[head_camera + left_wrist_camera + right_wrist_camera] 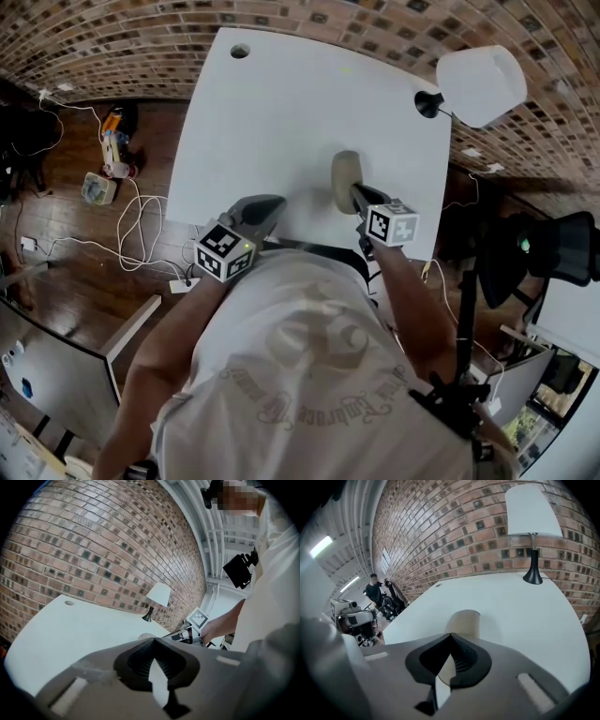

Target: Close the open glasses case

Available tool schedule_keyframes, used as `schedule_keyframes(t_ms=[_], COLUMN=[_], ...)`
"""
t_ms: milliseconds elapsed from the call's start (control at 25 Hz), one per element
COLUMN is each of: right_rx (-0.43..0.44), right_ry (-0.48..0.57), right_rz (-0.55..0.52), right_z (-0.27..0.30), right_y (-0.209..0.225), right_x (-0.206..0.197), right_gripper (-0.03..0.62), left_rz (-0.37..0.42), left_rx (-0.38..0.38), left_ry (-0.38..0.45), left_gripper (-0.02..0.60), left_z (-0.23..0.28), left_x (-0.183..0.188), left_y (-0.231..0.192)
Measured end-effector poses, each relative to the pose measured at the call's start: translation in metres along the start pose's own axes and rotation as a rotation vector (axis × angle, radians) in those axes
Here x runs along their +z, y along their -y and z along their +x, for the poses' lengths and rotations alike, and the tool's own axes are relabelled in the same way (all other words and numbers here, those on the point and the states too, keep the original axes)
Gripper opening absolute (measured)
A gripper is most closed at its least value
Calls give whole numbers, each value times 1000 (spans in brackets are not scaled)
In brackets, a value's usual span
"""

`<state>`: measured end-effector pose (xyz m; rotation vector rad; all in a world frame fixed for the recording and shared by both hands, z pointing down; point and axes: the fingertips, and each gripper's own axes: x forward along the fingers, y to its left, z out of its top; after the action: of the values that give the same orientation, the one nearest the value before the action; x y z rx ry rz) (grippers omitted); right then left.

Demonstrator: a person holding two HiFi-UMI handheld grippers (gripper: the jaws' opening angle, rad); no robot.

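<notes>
Brick wall (112, 37) backs your white table (281, 122); lamp (480, 84) stands at its 2 o'clock corner; your left gripper (270, 204) waits at 7 o'clock, jaws together, empty; your right gripper (357, 193), jaws together, meets the 6 o'clock end of the beige glasses case (346, 173), lying right of centre.

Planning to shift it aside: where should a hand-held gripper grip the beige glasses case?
Probably across its narrow width at mid-length, coming down from the near side: the glasses case lies flat on the table, long axis running away, both long sides free.
</notes>
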<state>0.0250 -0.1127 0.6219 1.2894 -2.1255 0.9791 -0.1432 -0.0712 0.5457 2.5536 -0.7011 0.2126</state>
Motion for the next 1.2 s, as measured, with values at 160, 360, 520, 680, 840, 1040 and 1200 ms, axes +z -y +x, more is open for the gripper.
schedule_keyframes(t_ms=[160, 360, 520, 680, 840, 1040, 1200], right_rx=[41, 52, 67, 122, 181, 215, 249], right_ry=[9, 6, 27, 40, 61, 89, 77], right_rz=[18, 1, 19, 121, 131, 85, 54], right_z=[11, 7, 5, 4, 1, -4, -6], right_y=[-9, -6, -5, -2, 0, 0, 1], right_x=[1, -3, -3, -3, -5, -4, -3], right_gripper=[8, 8, 8, 8, 8, 8, 8], left_rz=[12, 21, 44, 55, 61, 61, 59], left_rx=[4, -19, -46, -40, -28, -9, -10], left_ry=[-1, -17, -40, -62, -71, -68, -75], left_gripper=[3, 3, 3, 3, 3, 3, 3], left_z=[-7, 6, 15, 21, 34, 58, 80], left_x=[-1, -2, -1, 0, 0, 8, 11], left_y=[-6, 4, 14, 17, 30, 45, 62])
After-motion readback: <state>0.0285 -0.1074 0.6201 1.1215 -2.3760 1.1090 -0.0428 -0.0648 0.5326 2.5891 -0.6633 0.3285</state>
